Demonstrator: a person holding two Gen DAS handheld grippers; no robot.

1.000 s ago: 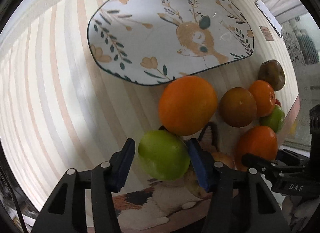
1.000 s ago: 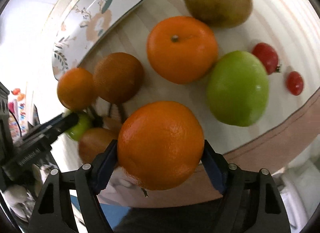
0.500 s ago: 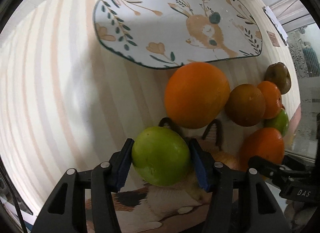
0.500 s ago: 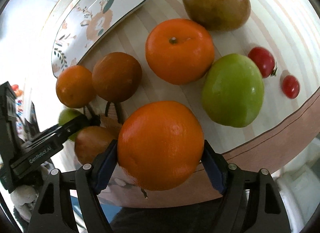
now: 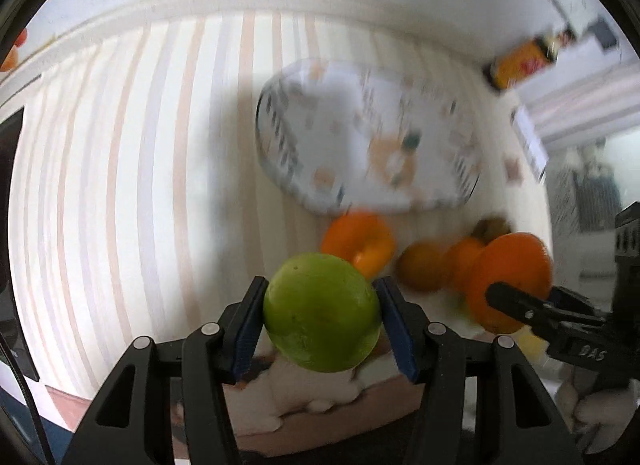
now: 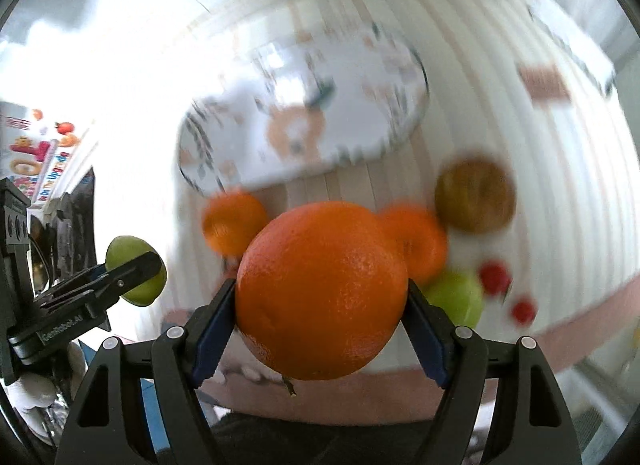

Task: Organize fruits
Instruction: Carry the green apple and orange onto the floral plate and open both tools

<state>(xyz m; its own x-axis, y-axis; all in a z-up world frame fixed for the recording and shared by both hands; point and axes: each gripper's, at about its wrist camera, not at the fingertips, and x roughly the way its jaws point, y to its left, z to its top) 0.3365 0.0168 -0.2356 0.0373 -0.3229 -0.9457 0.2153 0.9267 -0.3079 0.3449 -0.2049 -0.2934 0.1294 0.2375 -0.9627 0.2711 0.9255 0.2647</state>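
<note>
My left gripper (image 5: pixel 320 321) is shut on a green apple (image 5: pixel 322 311) and holds it above the striped table. My right gripper (image 6: pixel 322 305) is shut on a large orange (image 6: pixel 322 289), also lifted; it shows at the right of the left wrist view (image 5: pixel 510 281). The oval plate with a deer print (image 5: pixel 368 137) lies ahead, blurred, and shows in the right wrist view (image 6: pixel 304 117). On the table stay an orange (image 5: pixel 358 243), a brown fruit (image 5: pixel 420 267), another orange (image 6: pixel 416 241), a brown pear-like fruit (image 6: pixel 474 195), a second green apple (image 6: pixel 456 299) and two small red tomatoes (image 6: pixel 494 277).
A yellow-orange box (image 5: pixel 520 63) stands at the far right back of the table. A pink border runs along the table's near edge (image 6: pixel 580 329). A dark screen (image 5: pixel 8 169) sits at the far left.
Both grippers have lifted and pulled back with their fruit. The plate and the fruits left on the table now look smaller and farther, blurred by motion.
</note>
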